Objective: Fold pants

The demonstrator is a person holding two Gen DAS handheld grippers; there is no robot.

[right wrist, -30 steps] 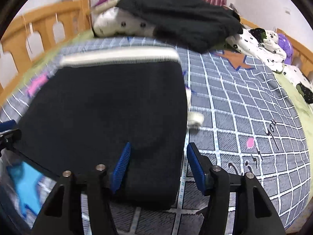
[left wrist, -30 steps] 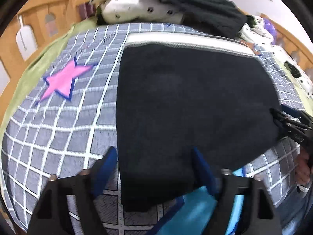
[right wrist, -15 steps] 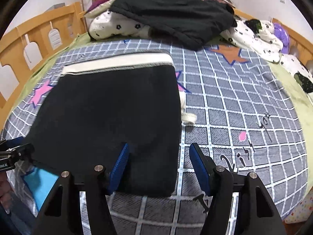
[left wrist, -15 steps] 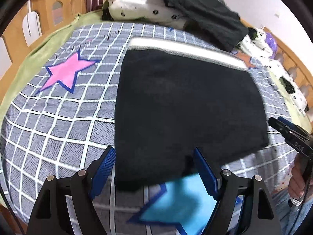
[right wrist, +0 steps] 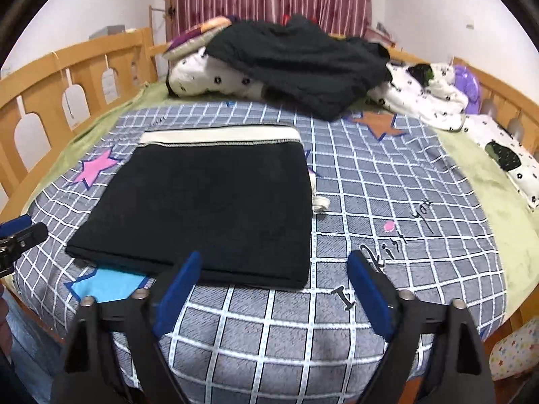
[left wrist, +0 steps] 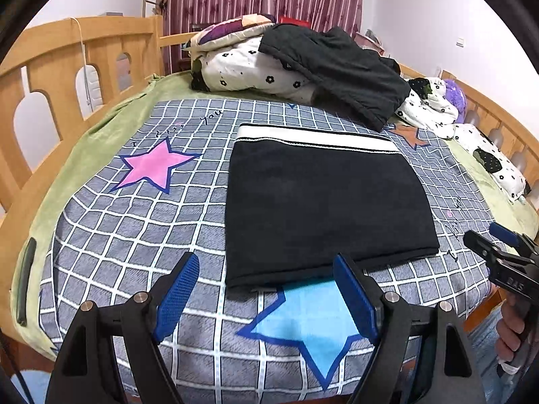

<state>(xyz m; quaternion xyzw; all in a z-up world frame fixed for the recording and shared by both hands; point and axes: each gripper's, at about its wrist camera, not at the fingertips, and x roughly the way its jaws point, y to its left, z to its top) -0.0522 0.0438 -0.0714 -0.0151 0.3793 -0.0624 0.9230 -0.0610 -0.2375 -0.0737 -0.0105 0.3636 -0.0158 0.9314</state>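
Observation:
The black pants [left wrist: 323, 205] lie folded into a flat rectangle on the checked blanket [left wrist: 134, 235], white waistband [left wrist: 313, 139] at the far edge. They also show in the right wrist view [right wrist: 209, 208]. My left gripper [left wrist: 266, 289] is open and empty, just short of the near left corner of the pants. My right gripper [right wrist: 274, 289] is open and empty, just short of the near right corner. It also shows at the right edge of the left wrist view [left wrist: 498, 249]. Neither gripper touches the pants.
A pile of dark clothes [left wrist: 337, 67] on flowered bedding [left wrist: 242, 70] lies at the far end. Wooden bed rails [left wrist: 67, 67] run along both sides. More white bedding [right wrist: 424, 97] lies at the far right. A white drawstring end [right wrist: 318, 202] lies beside the pants.
Both grippers have pulled back and up from the near edge of the pants, which now lie further from the fingers. The pants stay flat and still.

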